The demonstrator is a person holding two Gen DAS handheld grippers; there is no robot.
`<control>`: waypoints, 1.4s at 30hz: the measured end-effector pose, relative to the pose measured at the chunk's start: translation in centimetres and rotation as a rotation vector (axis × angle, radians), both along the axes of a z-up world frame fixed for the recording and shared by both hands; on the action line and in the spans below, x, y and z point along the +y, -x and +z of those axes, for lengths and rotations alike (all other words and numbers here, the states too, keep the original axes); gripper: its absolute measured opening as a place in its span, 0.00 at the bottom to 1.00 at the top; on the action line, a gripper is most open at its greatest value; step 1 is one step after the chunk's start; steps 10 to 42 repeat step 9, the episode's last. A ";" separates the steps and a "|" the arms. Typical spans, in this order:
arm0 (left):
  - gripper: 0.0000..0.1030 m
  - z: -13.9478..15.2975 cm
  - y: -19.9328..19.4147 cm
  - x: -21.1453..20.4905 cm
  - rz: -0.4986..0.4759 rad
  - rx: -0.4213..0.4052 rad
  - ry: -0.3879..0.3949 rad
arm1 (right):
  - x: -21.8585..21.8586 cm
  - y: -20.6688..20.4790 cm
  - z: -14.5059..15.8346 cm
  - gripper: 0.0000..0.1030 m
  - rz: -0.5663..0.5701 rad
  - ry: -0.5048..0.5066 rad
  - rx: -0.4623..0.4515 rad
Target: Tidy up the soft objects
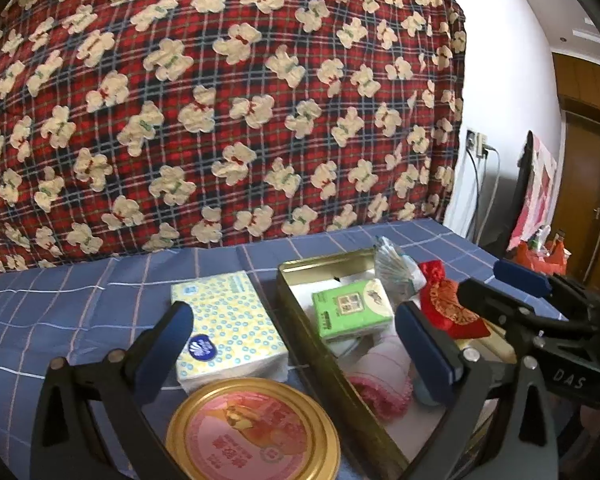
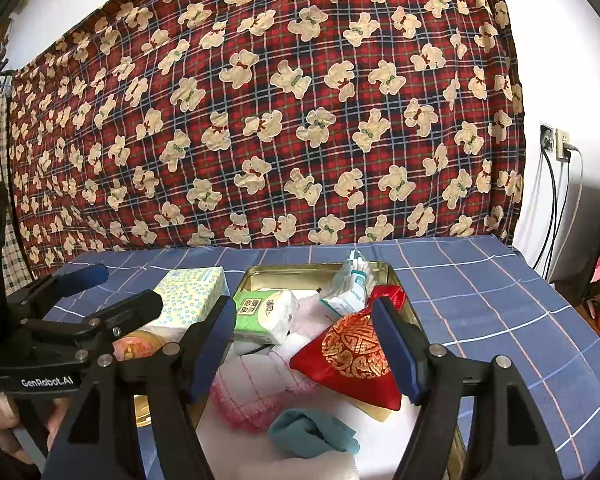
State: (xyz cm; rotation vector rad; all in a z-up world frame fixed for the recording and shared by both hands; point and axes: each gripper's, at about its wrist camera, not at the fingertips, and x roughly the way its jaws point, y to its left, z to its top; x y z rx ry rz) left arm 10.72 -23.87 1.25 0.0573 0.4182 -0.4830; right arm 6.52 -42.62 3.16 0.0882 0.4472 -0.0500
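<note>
An open gold tin (image 2: 320, 268) on the blue check cloth holds a green tissue pack (image 2: 264, 312), a pink-edged white towel (image 2: 252, 388), a teal cloth (image 2: 312, 432) and a gauze packet (image 2: 352, 284). A red embroidered pouch (image 2: 352, 356) lies over the tin's right side. My right gripper (image 2: 306, 344) hangs open above these, its right pad beside the pouch, gripping nothing. My left gripper (image 1: 300, 344) is open, straddling a dotted yellow tissue pack (image 1: 228, 324) and the tin's left wall (image 1: 320, 360). The green pack (image 1: 352, 308) and the pouch (image 1: 448, 308) show here too.
A round gold-rimmed can (image 1: 252, 428) with a pink lid stands by the dotted pack. A red plaid bear-print blanket (image 1: 220, 100) hangs behind the table. Wall sockets with cables (image 2: 556, 148) are at the right. Bare blue cloth (image 2: 500, 312) lies right of the tin.
</note>
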 end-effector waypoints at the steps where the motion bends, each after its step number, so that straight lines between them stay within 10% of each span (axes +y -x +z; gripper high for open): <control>1: 0.99 0.1 0.1 0.1 -0.003 -0.008 0.006 | 0.1 0.0 -0.1 0.70 0.001 0.000 0.001; 42: 0.99 0.3 0.5 0.2 -0.009 -0.035 0.007 | 0.5 0.1 -0.8 0.70 0.004 0.001 0.007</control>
